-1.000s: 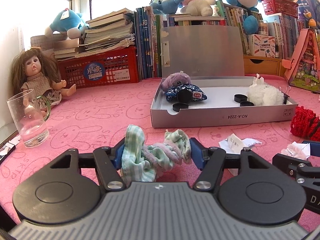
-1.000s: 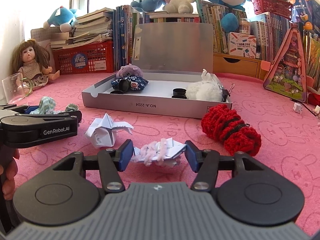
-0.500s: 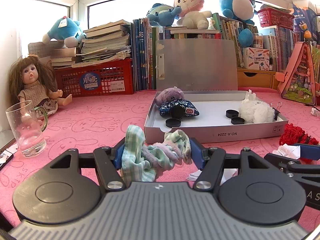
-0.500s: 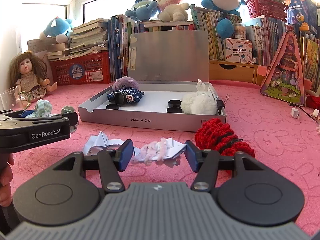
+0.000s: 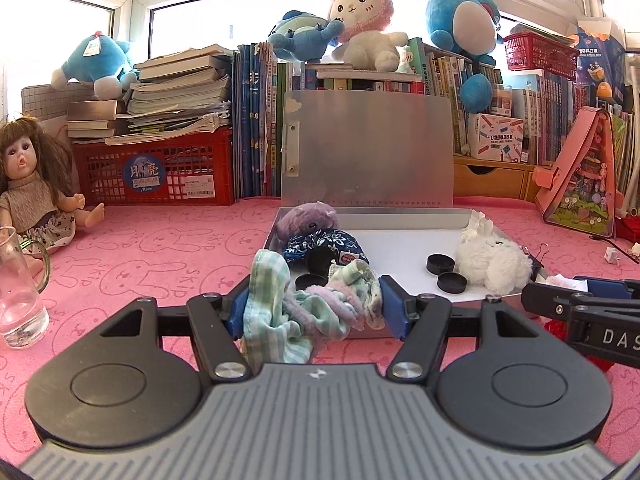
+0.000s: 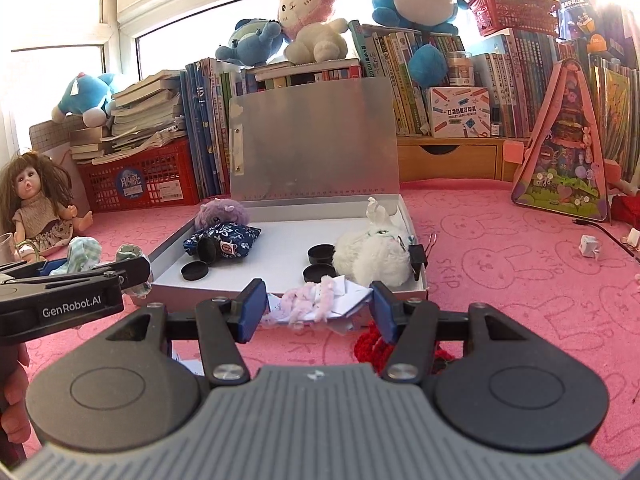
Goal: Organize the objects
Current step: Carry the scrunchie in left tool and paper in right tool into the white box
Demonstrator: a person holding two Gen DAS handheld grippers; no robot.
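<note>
My left gripper (image 5: 314, 310) is shut on a bunched green-checked cloth scrunchie (image 5: 288, 312), held just over the near wall of the grey metal box (image 5: 372, 330). My right gripper (image 6: 318, 306) is shut on a folded white paper with pink fluffy yarn (image 6: 320, 300), at the box's near rim (image 6: 208, 292). The box, lid upright, holds a purple plush (image 6: 222, 212), a blue patterned pouch (image 6: 228, 240), black caps (image 6: 320, 254) and a white fluffy toy (image 6: 372, 254). The left gripper (image 6: 80, 276) shows in the right wrist view, at left.
A red knitted item (image 6: 372, 344) lies on the pink mat under the right gripper. A glass mug (image 5: 18, 292) and a doll (image 5: 32, 196) are at the left. Books, a red crate (image 5: 160, 172) and plush toys line the back. Small paper scraps (image 6: 590, 246) lie far right.
Both grippers have risen and moved forward toward the box with their loads still held; the box now looks closer and the loose paper on the mat has dropped out of sight.
</note>
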